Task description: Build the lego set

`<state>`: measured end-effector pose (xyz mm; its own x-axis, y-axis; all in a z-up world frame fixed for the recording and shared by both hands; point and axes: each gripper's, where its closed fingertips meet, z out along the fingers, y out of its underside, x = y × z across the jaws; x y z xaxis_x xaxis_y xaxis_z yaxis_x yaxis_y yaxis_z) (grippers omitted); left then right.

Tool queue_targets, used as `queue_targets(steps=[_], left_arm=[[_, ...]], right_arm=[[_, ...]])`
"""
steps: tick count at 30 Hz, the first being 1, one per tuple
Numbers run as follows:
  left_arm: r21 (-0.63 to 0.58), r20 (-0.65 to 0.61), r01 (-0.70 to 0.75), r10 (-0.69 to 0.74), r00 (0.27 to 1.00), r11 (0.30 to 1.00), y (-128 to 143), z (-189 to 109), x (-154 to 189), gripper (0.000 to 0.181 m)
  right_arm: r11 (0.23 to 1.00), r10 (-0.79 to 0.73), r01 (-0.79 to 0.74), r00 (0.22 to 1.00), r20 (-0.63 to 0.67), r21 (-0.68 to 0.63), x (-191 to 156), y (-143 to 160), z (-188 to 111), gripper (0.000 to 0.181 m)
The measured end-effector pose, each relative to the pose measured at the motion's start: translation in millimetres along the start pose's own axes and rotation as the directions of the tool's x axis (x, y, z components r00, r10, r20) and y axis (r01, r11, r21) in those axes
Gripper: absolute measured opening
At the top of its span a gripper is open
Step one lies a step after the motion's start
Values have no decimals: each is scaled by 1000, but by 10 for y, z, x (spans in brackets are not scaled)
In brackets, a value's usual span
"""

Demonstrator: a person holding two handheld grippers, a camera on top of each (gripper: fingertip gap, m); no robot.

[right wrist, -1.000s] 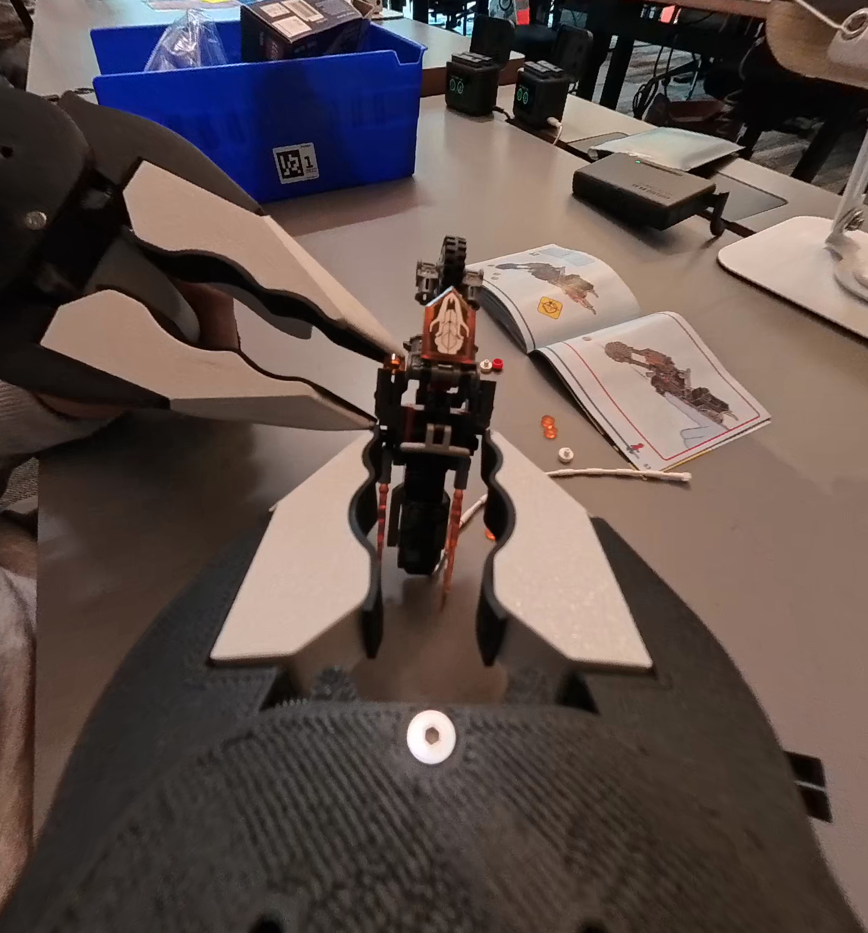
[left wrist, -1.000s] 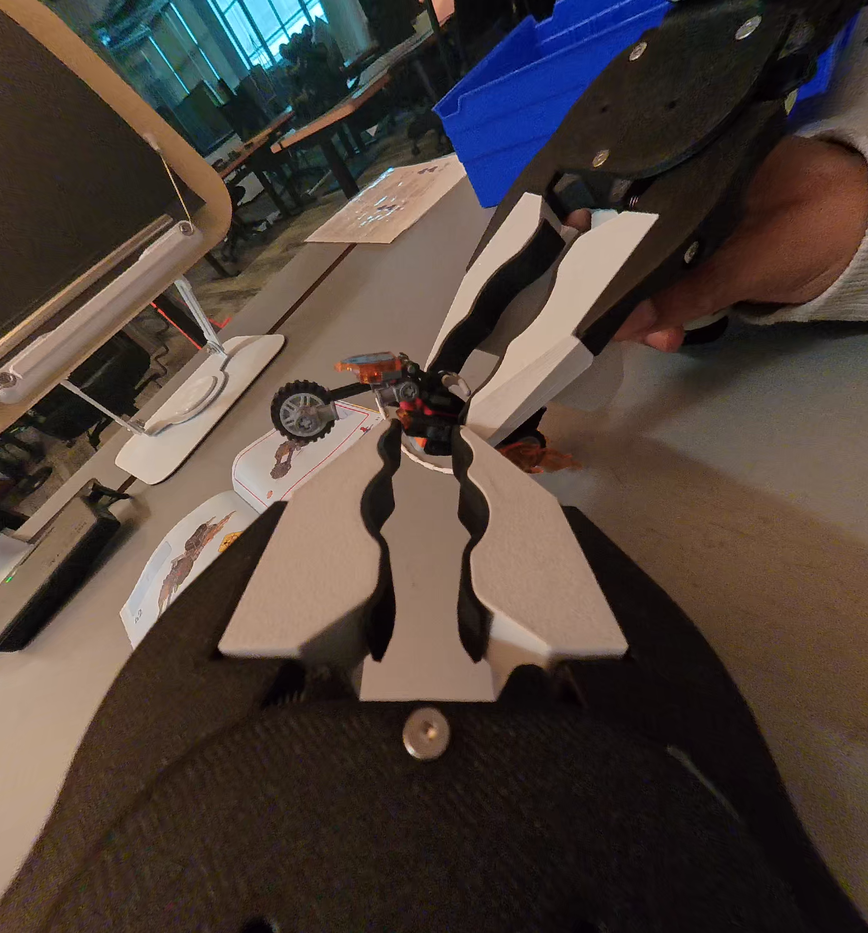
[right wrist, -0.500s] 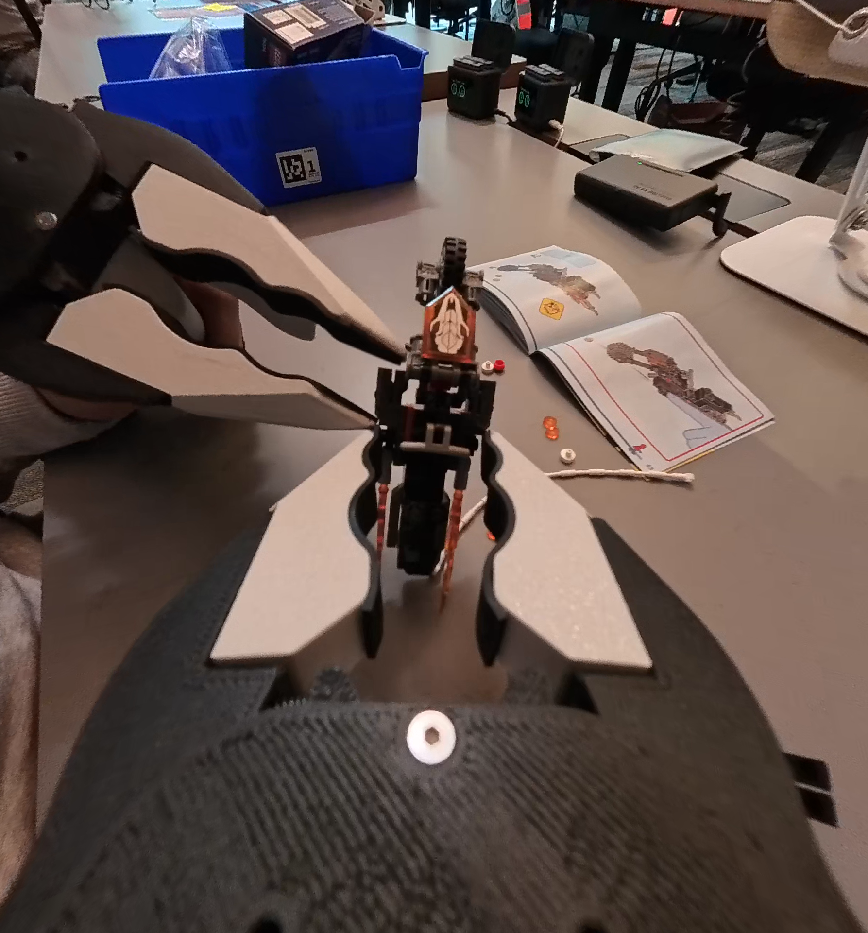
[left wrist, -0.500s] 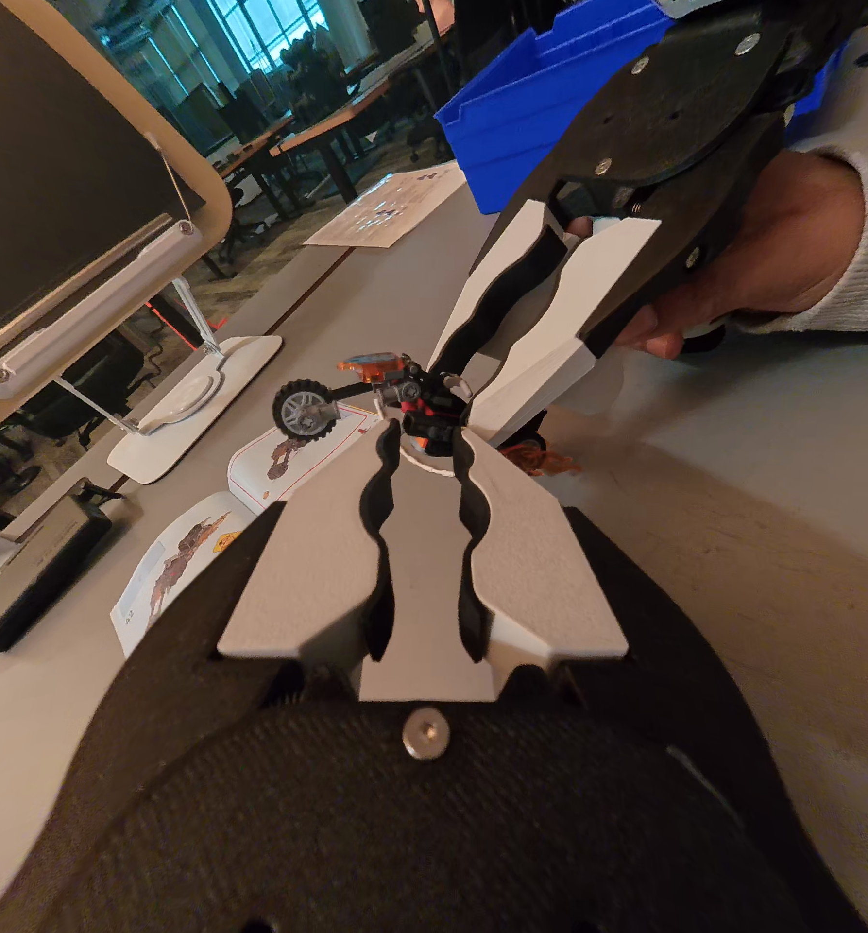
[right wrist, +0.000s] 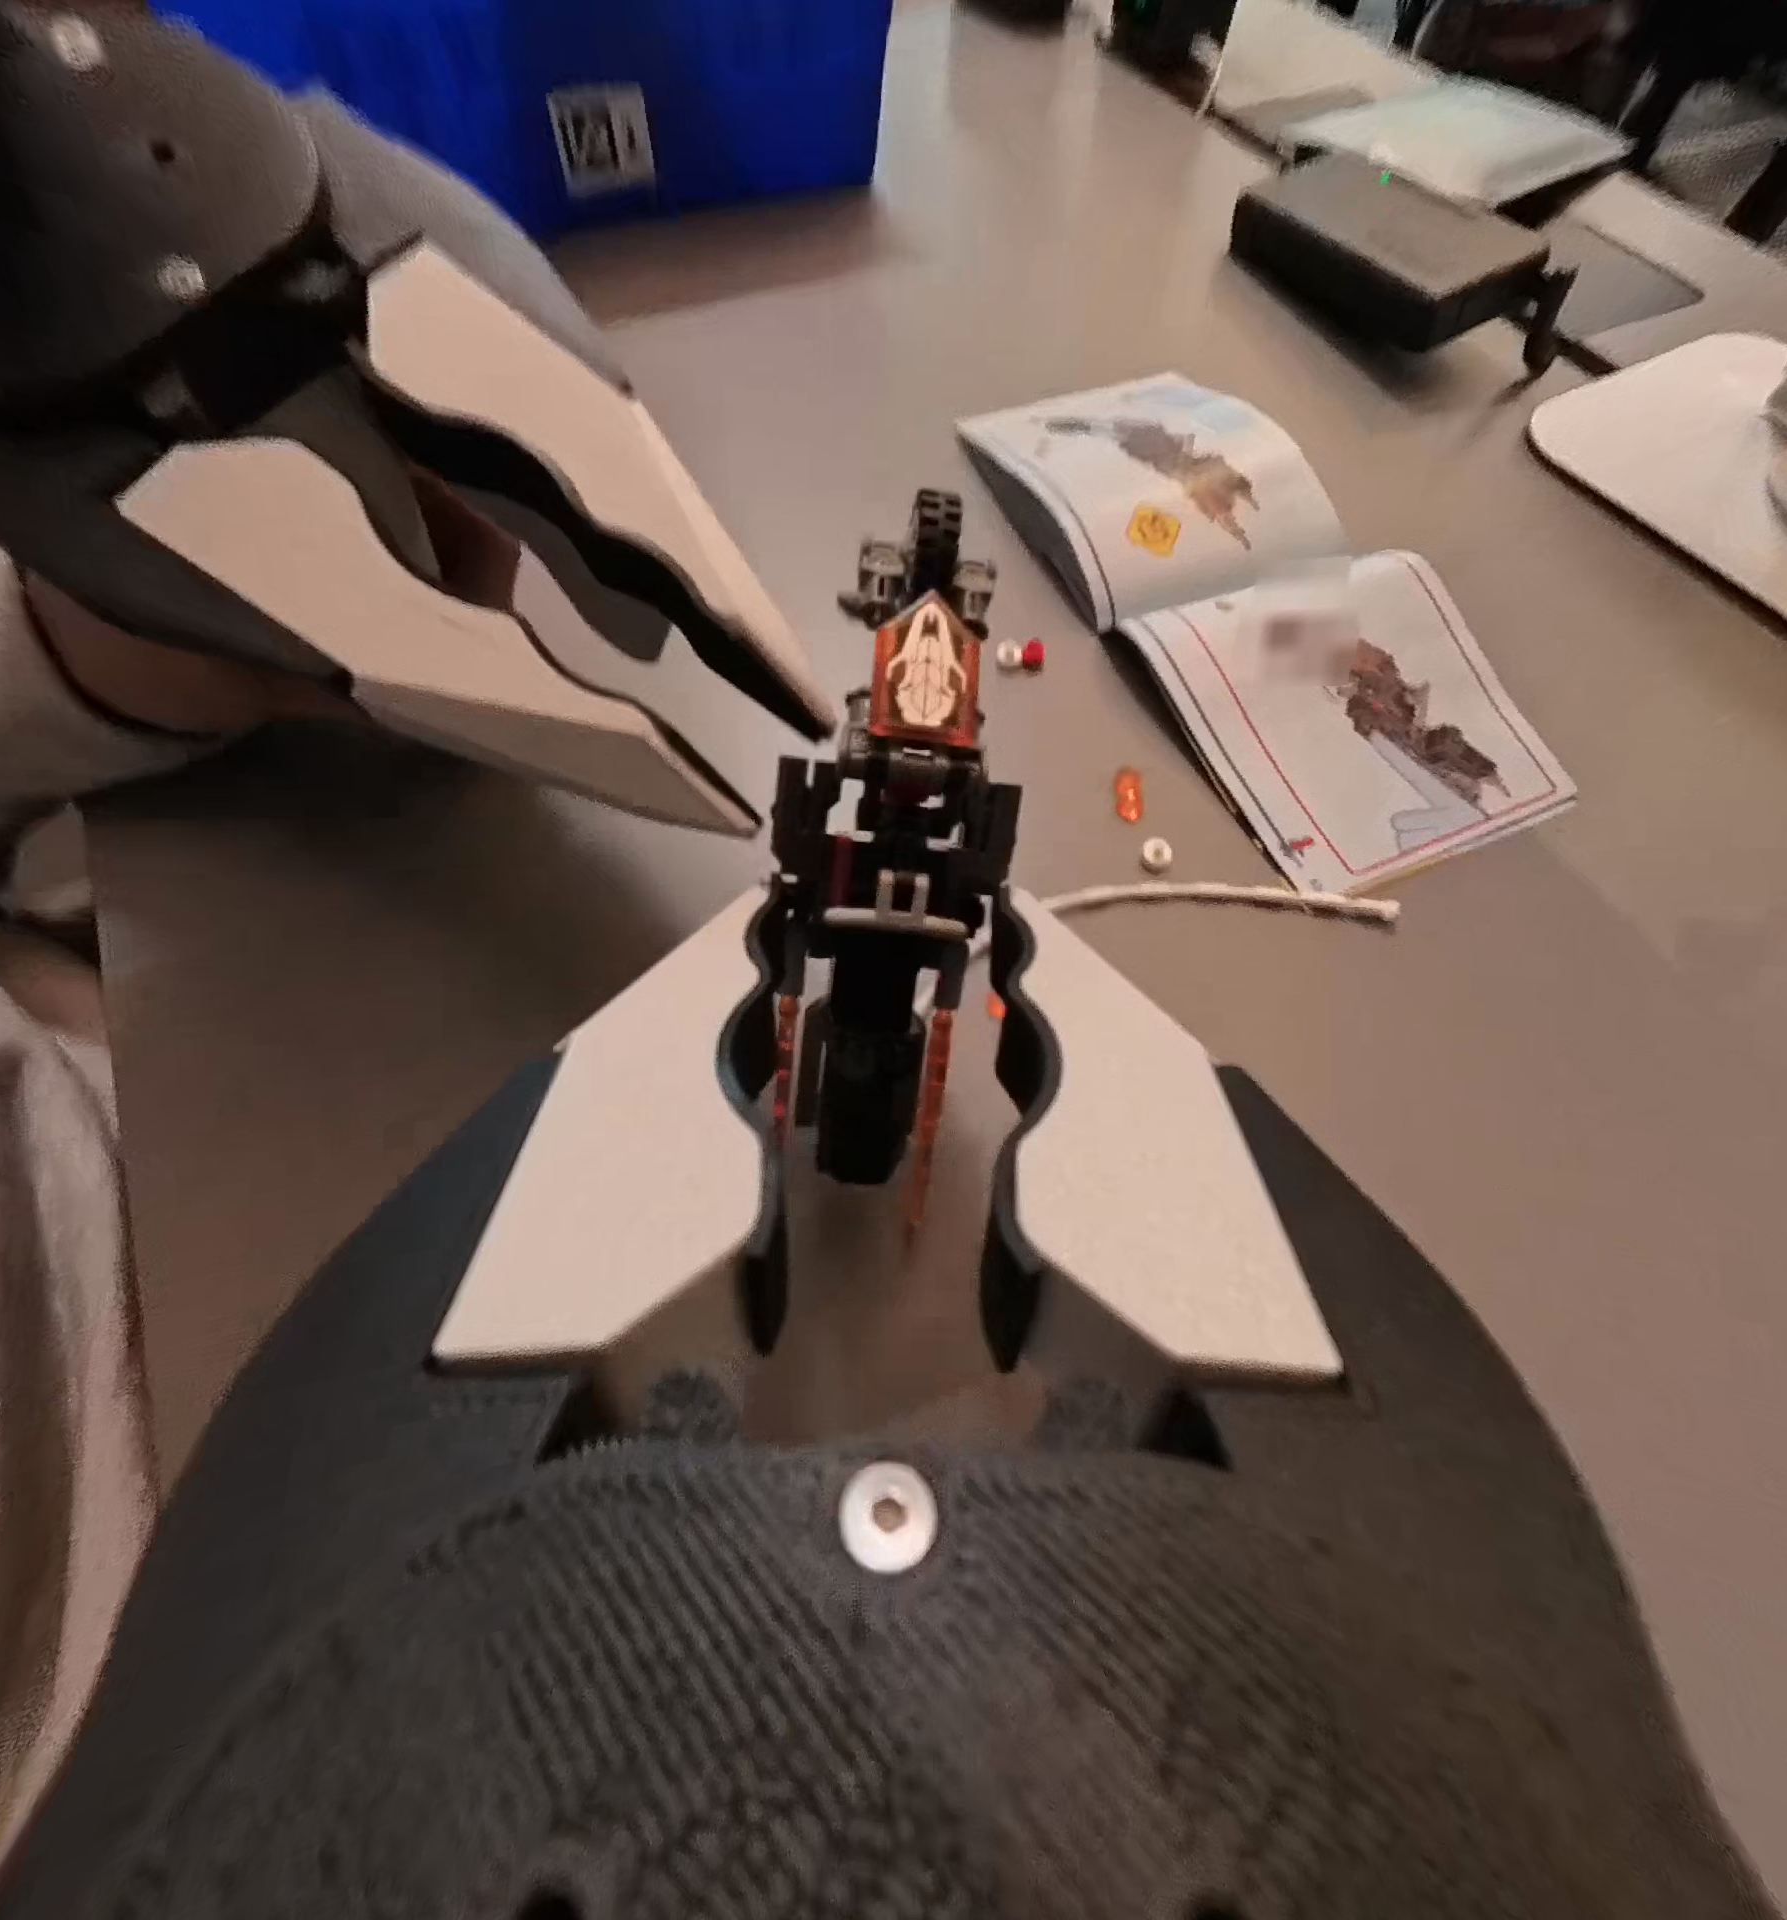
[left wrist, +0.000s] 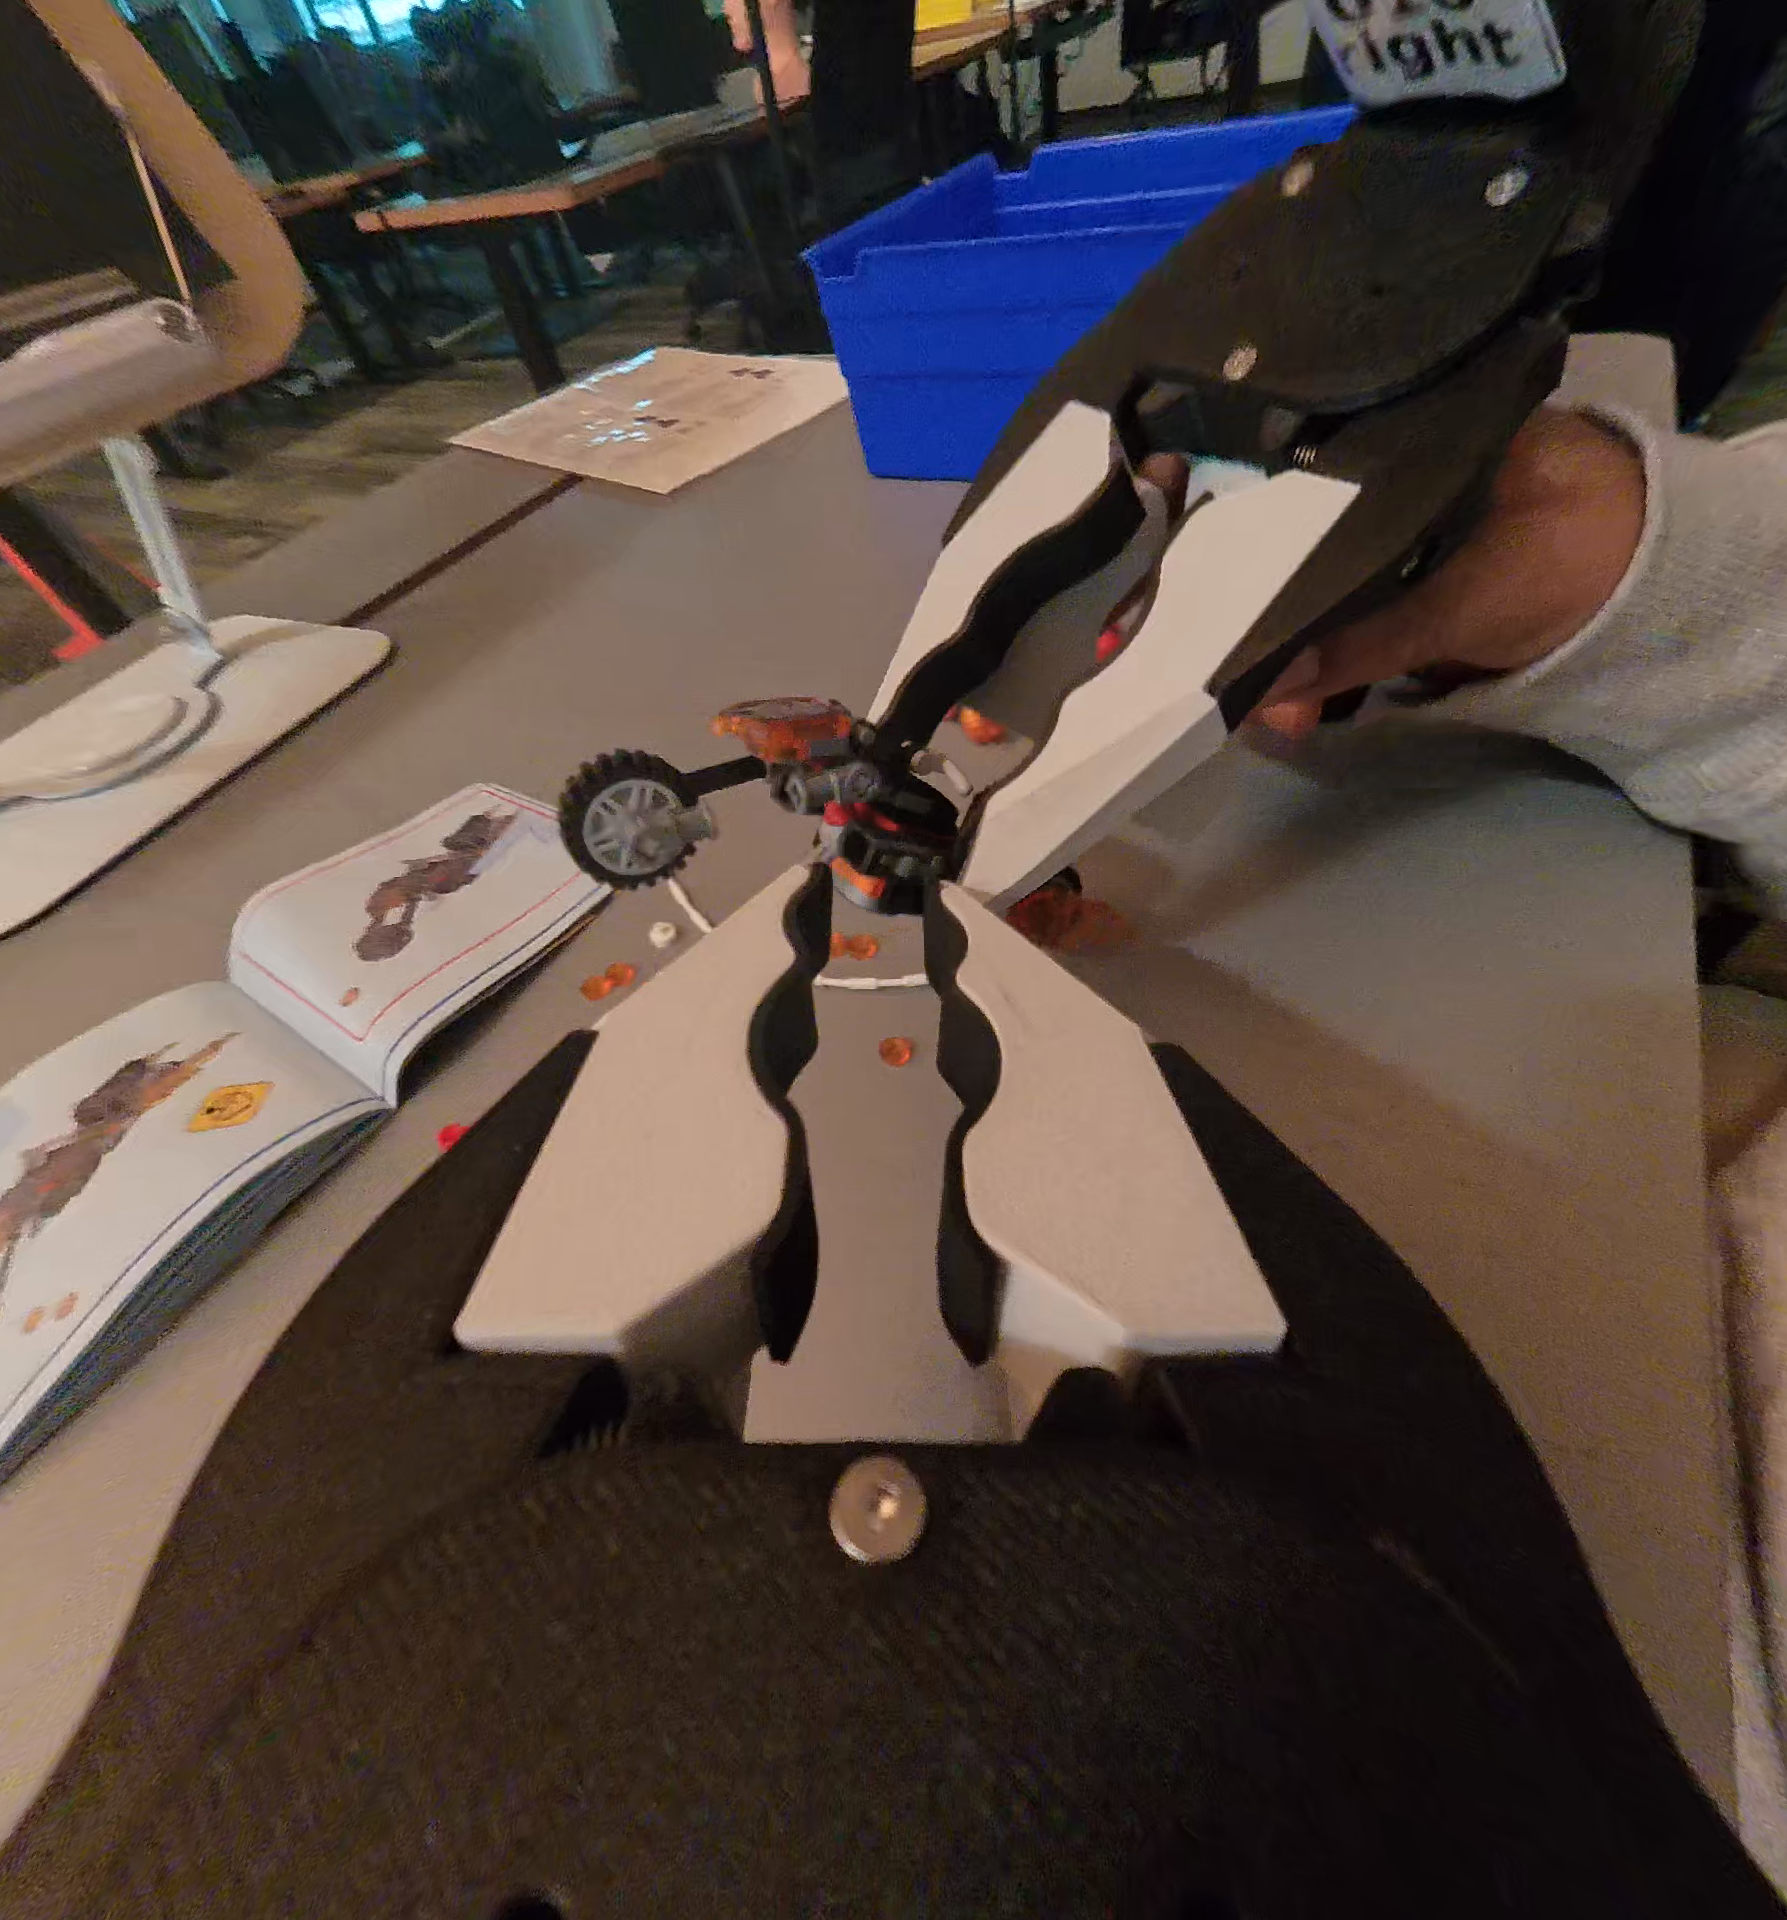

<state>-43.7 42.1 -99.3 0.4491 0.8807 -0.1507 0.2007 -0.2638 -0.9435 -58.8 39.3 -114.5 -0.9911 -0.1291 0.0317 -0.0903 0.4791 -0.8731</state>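
right wrist view: right tongs (right wrist: pixel 884 904) clamp lego bike (right wrist: pixel 899 831) w/ left tongs (right wrist: pixel 795 774) narrow, tips at its side.

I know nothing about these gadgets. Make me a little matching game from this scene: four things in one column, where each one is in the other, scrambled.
Things:
1. lego motorcycle
2. instruction booklet
3. white string
4. blue bin

Places:
A. far end of the table
B. lying open on the table
C. held between the right gripper's fingers
D. stretched on the table just below the booklet's near corner

Pairs: 1-C, 2-B, 3-D, 4-A
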Motion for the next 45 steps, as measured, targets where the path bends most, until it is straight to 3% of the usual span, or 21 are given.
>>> queue_targets(steps=[6, 13, 22, 30, 45], left_arm=[[-3, -78, -65, 65, 995, 998, -30, 54, 263, 14], [-11, -172, -199, 194, 966, 980, -23, 149, 672, 13], [-114, -210, -264, 237, 949, 958, 183, 221, 757, 11], [-247, -189, -480, 444, 876, 842, 469, 336, 818, 9], [-212, -146, -487, 466, 873, 847, 404, 337, 777, 15]], right_arm=[[942, -100, 98, 995, 12, -322, -31, 363, -340, 38], [881, -68, 112, 992, 111, -460, -149, 724, -344, 38], [920, -28, 98, 982, 184, -381, -169, 749, -310, 45], [942, 4, 72, 974, 225, -328, -189, 737, -222, 42], [949, 34, 41, 972, 233, -313, -189, 728, -202, 42]])
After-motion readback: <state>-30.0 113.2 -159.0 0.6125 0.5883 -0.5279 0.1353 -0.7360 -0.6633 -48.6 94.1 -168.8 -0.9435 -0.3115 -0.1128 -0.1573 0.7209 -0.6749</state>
